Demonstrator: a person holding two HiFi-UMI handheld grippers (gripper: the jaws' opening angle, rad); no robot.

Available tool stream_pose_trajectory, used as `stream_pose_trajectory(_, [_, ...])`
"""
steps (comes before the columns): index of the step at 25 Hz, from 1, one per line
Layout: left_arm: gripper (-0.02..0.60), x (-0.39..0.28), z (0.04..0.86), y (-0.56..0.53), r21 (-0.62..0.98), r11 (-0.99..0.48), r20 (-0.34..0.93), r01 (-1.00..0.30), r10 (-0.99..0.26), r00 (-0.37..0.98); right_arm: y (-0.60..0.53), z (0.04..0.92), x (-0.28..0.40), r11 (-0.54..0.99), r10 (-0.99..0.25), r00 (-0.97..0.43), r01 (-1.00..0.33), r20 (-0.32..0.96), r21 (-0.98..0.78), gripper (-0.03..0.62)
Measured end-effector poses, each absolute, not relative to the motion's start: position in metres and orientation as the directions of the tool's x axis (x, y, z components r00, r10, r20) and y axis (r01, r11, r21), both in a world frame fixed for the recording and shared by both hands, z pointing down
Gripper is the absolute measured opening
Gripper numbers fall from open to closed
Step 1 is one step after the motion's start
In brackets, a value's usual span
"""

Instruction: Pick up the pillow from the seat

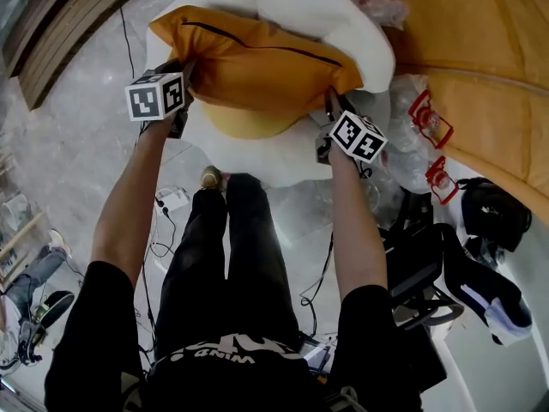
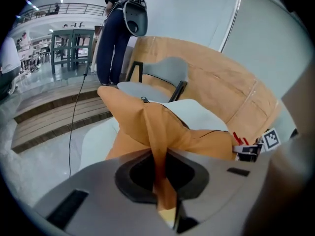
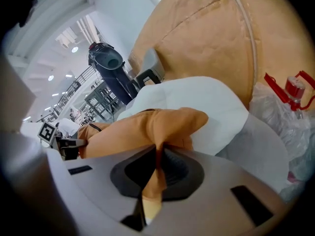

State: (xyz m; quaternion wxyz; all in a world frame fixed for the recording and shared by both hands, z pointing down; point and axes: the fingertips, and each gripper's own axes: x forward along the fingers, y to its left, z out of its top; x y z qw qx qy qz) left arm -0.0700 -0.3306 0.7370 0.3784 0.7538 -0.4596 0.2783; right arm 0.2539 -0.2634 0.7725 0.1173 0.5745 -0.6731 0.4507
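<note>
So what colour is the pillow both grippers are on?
Orange, with a thin dark line along one edge; the pillow shows best in the head view.

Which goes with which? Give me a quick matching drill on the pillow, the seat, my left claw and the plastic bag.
Things:
1 pillow
2 seat
3 left claw
4 plastic bag

States:
a white
b shut on a corner of the pillow
c orange
d clear and crumpled, right of the seat

Pairs: 1-c, 2-a, 3-b, 4-d
</note>
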Motion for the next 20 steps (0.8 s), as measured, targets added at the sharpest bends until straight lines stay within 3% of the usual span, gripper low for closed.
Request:
stream_pose_trajectory(8, [0.035,-0.067,0.648,-0.307,0.295,-0.373,0.686,-0.879,-0.558,0.467,-0.251,0.675,0.265,-0.017,-0.743,-0.306,-0.880,0.595,-0.474,0.041])
stream_pose_trajectory(20, [0.034,-0.065,0.407,-0.328,0.223,-0.512,0.481,-0.830,-0.683,0.550,-0.260,0.427,0.264,0.084,-0.903,-0.233,-0.919,0.361,-0.385,0.041])
